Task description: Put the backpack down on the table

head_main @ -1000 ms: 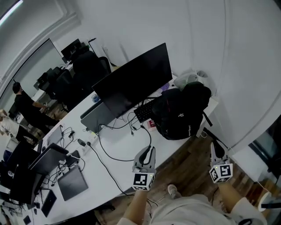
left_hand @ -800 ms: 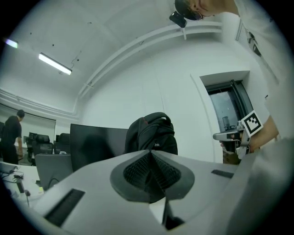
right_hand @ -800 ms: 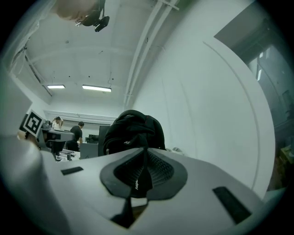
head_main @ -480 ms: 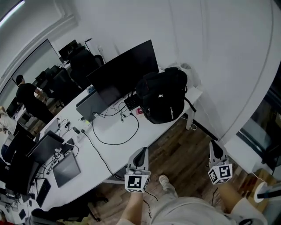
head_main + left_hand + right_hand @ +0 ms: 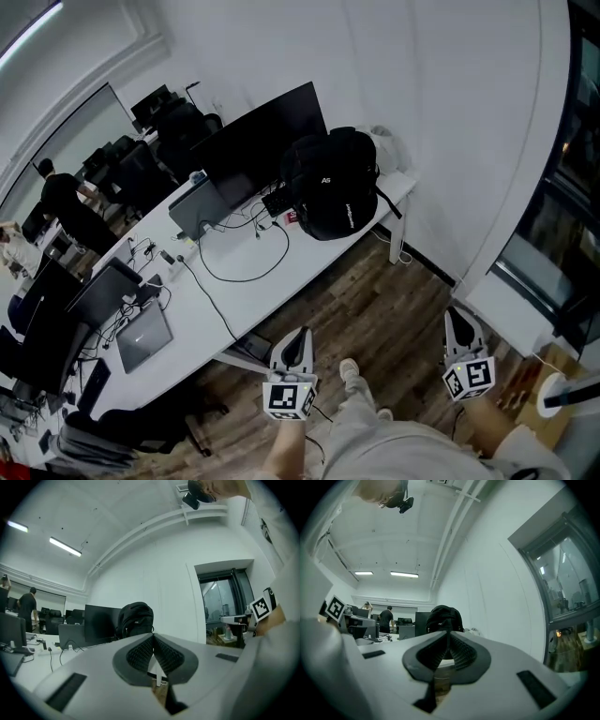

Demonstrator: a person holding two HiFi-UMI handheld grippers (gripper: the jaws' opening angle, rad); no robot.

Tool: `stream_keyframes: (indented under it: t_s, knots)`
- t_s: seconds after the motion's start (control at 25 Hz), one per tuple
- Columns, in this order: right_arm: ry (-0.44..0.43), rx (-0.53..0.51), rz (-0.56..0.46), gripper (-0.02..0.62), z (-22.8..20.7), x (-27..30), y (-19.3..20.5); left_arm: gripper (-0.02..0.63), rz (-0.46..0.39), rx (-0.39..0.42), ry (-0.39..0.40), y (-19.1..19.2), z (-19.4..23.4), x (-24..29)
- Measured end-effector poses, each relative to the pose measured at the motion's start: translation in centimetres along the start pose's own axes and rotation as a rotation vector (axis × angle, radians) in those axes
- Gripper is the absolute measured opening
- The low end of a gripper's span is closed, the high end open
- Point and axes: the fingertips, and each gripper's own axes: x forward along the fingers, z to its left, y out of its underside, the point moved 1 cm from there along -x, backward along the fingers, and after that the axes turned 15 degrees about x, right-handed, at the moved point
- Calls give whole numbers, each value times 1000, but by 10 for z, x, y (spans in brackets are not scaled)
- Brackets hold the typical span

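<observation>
Grey-padded jaws on the left hand-held gripper (image 5: 153, 637) are pressed together with nothing between them. The right hand-held gripper (image 5: 449, 633) has just been closing, and its tips also meet on empty air. In the head view both point forward at about the same level, side by side over the wooden floor (image 5: 394, 295), and neither touches anything.

Beyond them, well apart from both, is the long white table (image 5: 267, 286). The black backpack (image 5: 330, 183) sits on its far end, close to the white wall (image 5: 441, 112). It is upright and rests on the tabletop, with a strap hanging over the near edge. Just beside it is a large dark monitor (image 5: 251, 145). A dark flat thing lies between the two, probably a keyboard, though it is too small to tell. Black cables (image 5: 246, 267) loop across the bare middle of the table, and a closed laptop (image 5: 145, 339) lies further along.

As far as these views show, the task looks complete. The backpack is down on the table, nothing is holding it, and both grippers are clear of it. I judge that little remains beyond seeing that it stays upright, since it sits near the table's end and the hanging strap could catch on something.
</observation>
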Motion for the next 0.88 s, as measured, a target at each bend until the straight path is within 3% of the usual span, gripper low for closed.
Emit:
stream_keyframes:
  t_s: [0.44,0.88]
  knots:
    - [-25,59,-7,29,22,-38,6,9,-21,-38,-11,-31,-10,-40]
    - [-7,77,-2,29,90,-63,15,9,-50,-8,86,-44,2,-82]
